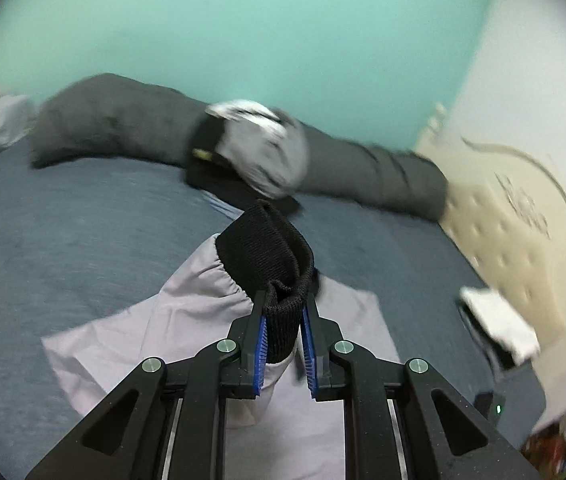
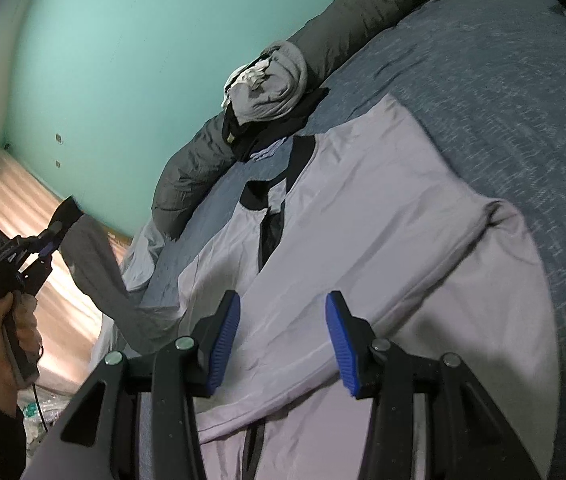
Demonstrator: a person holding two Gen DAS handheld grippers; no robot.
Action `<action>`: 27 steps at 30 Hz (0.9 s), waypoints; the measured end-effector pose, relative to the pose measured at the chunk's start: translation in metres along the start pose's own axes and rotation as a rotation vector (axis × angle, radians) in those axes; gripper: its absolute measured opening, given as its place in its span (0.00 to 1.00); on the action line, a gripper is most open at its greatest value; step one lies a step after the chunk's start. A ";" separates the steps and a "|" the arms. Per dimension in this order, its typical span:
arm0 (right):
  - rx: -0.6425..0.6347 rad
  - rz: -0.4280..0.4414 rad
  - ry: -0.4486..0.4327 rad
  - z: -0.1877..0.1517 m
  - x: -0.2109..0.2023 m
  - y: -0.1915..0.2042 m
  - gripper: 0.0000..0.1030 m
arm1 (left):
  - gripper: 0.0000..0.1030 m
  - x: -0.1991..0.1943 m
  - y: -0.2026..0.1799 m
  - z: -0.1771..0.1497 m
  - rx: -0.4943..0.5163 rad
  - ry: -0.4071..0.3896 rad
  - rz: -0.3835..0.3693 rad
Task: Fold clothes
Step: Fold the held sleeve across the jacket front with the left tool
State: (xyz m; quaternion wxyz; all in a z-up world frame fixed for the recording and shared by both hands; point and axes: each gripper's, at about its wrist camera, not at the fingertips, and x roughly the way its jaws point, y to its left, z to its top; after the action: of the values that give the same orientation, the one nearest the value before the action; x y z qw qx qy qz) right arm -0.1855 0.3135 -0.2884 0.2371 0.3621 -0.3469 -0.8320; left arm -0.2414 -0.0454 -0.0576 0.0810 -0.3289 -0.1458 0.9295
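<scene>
The bed carries the work: a blue-grey cover with a dark grey bolster along the wall and a bundle of other clothes resting against it.

The jacket, pale lilac with black trim at the collar, lies front-up and spread across the bed. Its near sleeve lies folded across the body, while the far sleeve is lifted clear of the bed and hangs out to the side.

The left gripper is clenched on the black ribbed cuff of that sleeve; the cuff stands doubled between the blue pads. A hand holds this tool, seen from the right wrist view.

The right gripper is released, jaws wide apart, hovering over the jacket's lower body. Whether it touches the cloth cannot be told.

Handling notes:
- The fabric appears thin, light and smooth. Expect it to slide on the cover and to sag where unsupported.
- The ribbed cuff is thicker and offers firmer purchase than the shell fabric.
- Seams, hem and cuffs are the preferred grasp points. A pinch in open fabric is likely to bunch it.
- With one sleeve already across and the other raised, the scene suits a sleeve fold in hand.
</scene>
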 end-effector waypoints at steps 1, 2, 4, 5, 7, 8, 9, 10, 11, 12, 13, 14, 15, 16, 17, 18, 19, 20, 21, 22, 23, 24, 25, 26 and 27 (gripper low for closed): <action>0.005 0.000 -0.005 0.001 -0.003 -0.002 0.44 | 0.15 0.010 -0.014 -0.006 0.020 0.021 -0.019; 0.009 0.000 -0.010 0.002 -0.007 -0.004 0.44 | 0.15 0.021 -0.027 -0.013 0.035 0.042 -0.040; 0.021 -0.002 -0.019 0.003 -0.012 -0.009 0.44 | 0.15 0.041 -0.053 -0.031 0.065 0.090 -0.081; 0.027 -0.003 -0.024 0.004 -0.015 -0.011 0.44 | 0.15 0.052 -0.066 -0.042 0.080 0.119 -0.101; 0.054 -0.001 -0.028 0.004 -0.021 -0.019 0.44 | 0.15 0.070 -0.086 -0.066 0.105 0.171 -0.135; 0.065 -0.003 -0.029 0.005 -0.022 -0.022 0.44 | 0.15 0.079 -0.096 -0.075 0.118 0.197 -0.147; 0.075 -0.005 -0.030 0.005 -0.024 -0.025 0.44 | 0.15 0.083 -0.099 -0.082 0.122 0.215 -0.150; 0.090 -0.006 -0.023 0.006 -0.024 -0.030 0.46 | 0.16 0.083 -0.098 -0.088 0.117 0.223 -0.152; 0.097 -0.015 -0.015 0.006 -0.023 -0.033 0.48 | 0.16 0.083 -0.097 -0.094 0.112 0.231 -0.153; 0.103 -0.023 -0.007 0.007 -0.022 -0.036 0.50 | 0.16 0.083 -0.096 -0.100 0.107 0.240 -0.154; 0.111 -0.027 0.006 0.007 -0.020 -0.039 0.50 | 0.16 0.083 -0.094 -0.106 0.102 0.248 -0.156; 0.123 -0.022 0.020 0.006 -0.017 -0.042 0.50 | 0.18 0.083 -0.093 -0.112 0.097 0.256 -0.157; 0.134 -0.015 0.030 0.006 -0.015 -0.044 0.50 | 0.18 0.083 -0.092 -0.118 0.092 0.264 -0.159; 0.147 -0.006 0.037 0.005 -0.013 -0.045 0.50 | 0.21 0.083 -0.091 -0.125 0.087 0.273 -0.160; 0.160 0.003 0.045 0.004 -0.011 -0.047 0.50 | 0.30 0.083 -0.090 -0.131 0.081 0.281 -0.161; 0.173 0.011 0.053 0.003 -0.009 -0.048 0.51 | 0.37 0.083 -0.088 -0.137 0.076 0.289 -0.163; 0.169 0.011 0.062 0.002 -0.006 -0.046 0.51 | 0.47 0.083 -0.087 -0.143 0.071 0.297 -0.164; 0.165 0.011 0.070 0.002 -0.004 -0.045 0.51 | 0.54 0.083 -0.086 -0.149 0.066 0.306 -0.165; 0.165 0.018 0.067 0.001 -0.003 -0.044 0.51 | 0.56 0.083 -0.085 -0.155 0.061 0.314 -0.167; 0.165 0.025 0.064 0.001 -0.002 -0.042 0.51 | 0.59 0.083 -0.084 -0.161 0.056 0.322 -0.168; 0.169 0.031 0.069 0.001 0.000 -0.042 0.51 | 0.59 0.083 -0.082 -0.167 0.051 0.330 -0.169; 0.171 0.036 0.075 0.000 0.002 -0.041 0.57 | 0.59 0.083 -0.081 -0.174 0.046 0.339 -0.171; 0.161 0.015 0.088 -0.001 0.006 -0.040 0.64 | 0.59 0.082 -0.077 -0.177 0.040 0.344 -0.162; 0.149 -0.005 0.101 -0.002 0.009 -0.038 0.64 | 0.59 0.080 -0.069 -0.179 0.033 0.346 -0.145; 0.134 -0.021 0.110 -0.003 0.012 -0.035 0.64 | 0.59 0.078 -0.061 -0.181 0.026 0.349 -0.127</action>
State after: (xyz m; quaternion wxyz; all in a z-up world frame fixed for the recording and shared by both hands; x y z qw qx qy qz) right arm -0.1963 0.3272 -0.3216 0.2223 0.4261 -0.3842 -0.7883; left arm -0.1835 0.0712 -0.2178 0.1680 -0.4740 -0.1378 0.8533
